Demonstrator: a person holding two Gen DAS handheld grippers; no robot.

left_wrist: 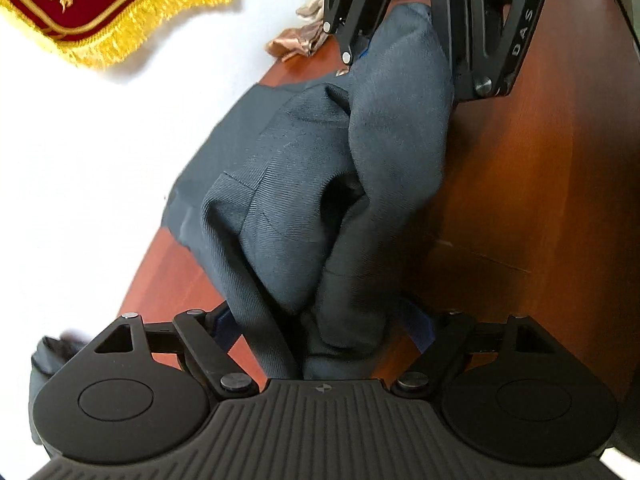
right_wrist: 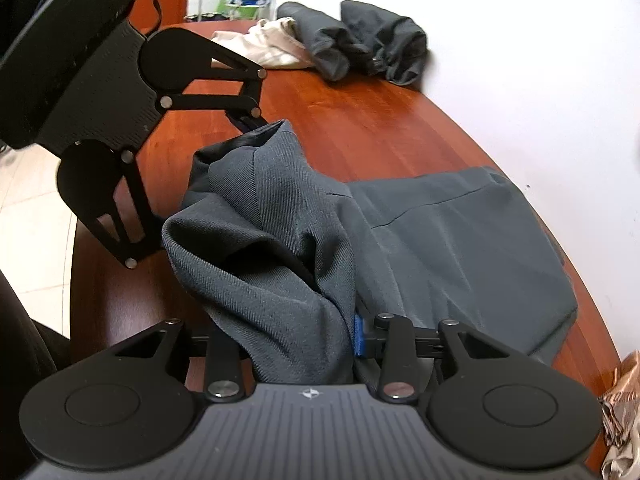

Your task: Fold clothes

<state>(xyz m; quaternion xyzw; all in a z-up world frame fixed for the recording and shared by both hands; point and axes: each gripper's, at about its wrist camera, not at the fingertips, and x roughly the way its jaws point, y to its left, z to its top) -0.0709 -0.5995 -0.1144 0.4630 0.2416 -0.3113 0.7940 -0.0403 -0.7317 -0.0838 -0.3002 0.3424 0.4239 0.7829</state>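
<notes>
Grippers [right_wrist: 304,344] (both) on grey garment [right_wrist: 440,240]

Two hand-held grippers are at work: the left hand-held gripper [left_wrist: 320,344] and the right hand-held gripper [right_wrist: 304,344]. One grey garment [right_wrist: 440,232] lies across one wooden table [right_wrist: 380,120]. At the far end sit two dark bundled garments [right_wrist: 360,40] and one cream garment [right_wrist: 272,46]. One crumpled brown cloth [left_wrist: 298,42] lies near the edge, and one red banner with gold fringe [left_wrist: 100,4] hangs on the wall.
</notes>
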